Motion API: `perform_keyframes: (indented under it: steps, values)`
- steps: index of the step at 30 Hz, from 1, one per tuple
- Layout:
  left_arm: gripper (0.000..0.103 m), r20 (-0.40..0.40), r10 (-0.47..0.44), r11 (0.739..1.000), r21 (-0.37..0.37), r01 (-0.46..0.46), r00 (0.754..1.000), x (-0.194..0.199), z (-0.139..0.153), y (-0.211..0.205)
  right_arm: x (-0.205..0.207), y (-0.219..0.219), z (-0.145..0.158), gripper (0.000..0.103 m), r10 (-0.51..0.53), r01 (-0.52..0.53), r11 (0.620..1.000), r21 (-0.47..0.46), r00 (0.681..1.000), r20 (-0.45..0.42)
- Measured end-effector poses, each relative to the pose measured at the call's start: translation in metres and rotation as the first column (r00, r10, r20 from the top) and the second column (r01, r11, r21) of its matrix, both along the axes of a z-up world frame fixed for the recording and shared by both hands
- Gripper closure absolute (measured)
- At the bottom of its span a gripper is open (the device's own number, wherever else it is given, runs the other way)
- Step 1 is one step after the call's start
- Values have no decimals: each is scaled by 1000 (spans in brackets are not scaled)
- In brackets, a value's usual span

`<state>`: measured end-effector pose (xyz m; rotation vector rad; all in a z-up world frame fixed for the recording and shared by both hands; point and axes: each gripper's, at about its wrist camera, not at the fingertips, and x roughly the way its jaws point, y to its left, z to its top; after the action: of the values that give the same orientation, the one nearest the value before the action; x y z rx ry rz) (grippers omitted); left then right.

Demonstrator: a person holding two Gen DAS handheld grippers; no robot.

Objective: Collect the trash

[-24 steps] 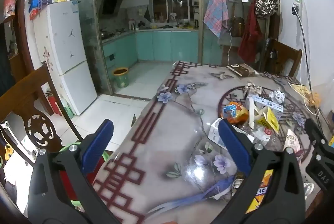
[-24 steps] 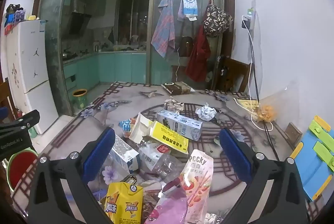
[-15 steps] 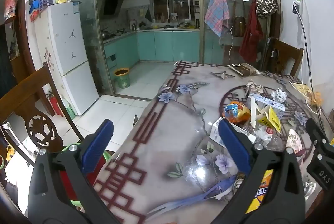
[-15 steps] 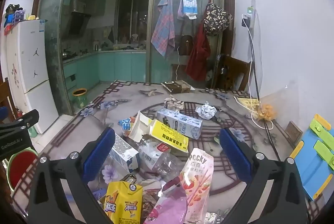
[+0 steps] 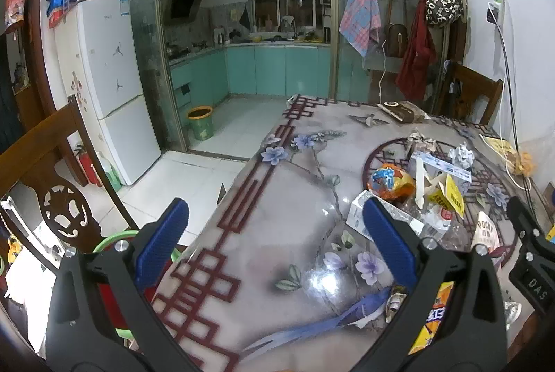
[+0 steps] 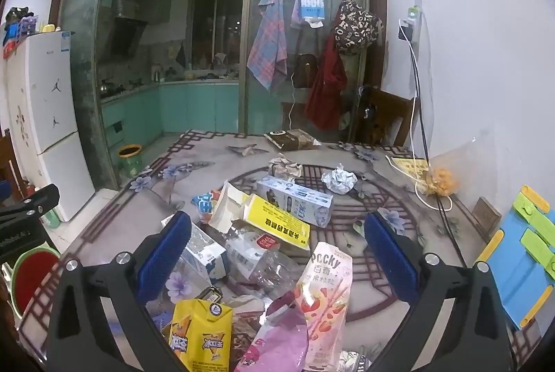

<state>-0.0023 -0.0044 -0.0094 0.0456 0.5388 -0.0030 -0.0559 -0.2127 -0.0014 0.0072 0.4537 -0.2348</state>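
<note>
On the bench (image 6: 215, 160), the trash is lying in a loose heap near the right side, spread over the round red lattice pattern. I am seeing a pink Pocky packet (image 6: 326, 292) nearest the right tongs (image 6: 277, 254), leaning against a purple wrapper (image 6: 281, 340) and just beside a yellow juice carton (image 6: 201, 334). Behind them a crushed clear bottle (image 6: 256, 254) is lying against a small white-and-blue carton (image 6: 204, 250). Farther back, a yellow flattened box (image 6: 274, 222) is overlapping a long blue-and-white milk box (image 6: 295, 202). A crumpled foil ball (image 6: 339, 179) and a crumpled brown paper wad (image 6: 284, 166) are sitting apart beyond that, and a brown packet (image 6: 291, 139) is resting near the far edge.

Right tongs are hanging spread wide above the heap, gripping nothing. Left tongs (image 5: 274, 236) are likewise spread wide and gripping nothing, hovering over the bare flowered stretch of bench left of the heap; from that side an orange snack bag (image 5: 392, 181) is showing at the heap's near edge.

A wooden chair (image 5: 52, 177) is standing at the bench's left side, with a green-rimmed red bin (image 6: 31, 271) below the edge. A white fridge (image 5: 107, 80) is standing against the left wall.
</note>
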Motion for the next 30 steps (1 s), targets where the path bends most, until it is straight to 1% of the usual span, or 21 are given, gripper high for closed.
perform_keyframes:
  steps: [4, 12, 21, 30]
  values:
    - [4, -21, -1, 1000, -5, 1, 1000, 2, -3, 1, 2, 0, -3, 7, -5, 5, 1000, -1, 1000, -19]
    - [4, -35, -12, 1000, 5, 12, 999, 3, -3, -1, 4, -3, -7, 7, -16, 16, 1000, 3, 1000, -26]
    - [4, -36, -12, 1000, 10, 12, 999, 3, -6, -1, 5, -5, -7, 7, -26, 27, 999, 23, 999, -44]
    - [4, -37, -8, 1000, 9, 9, 999, 3, -7, 1, 5, -4, -9, 7, -27, 28, 999, 18, 998, -54]
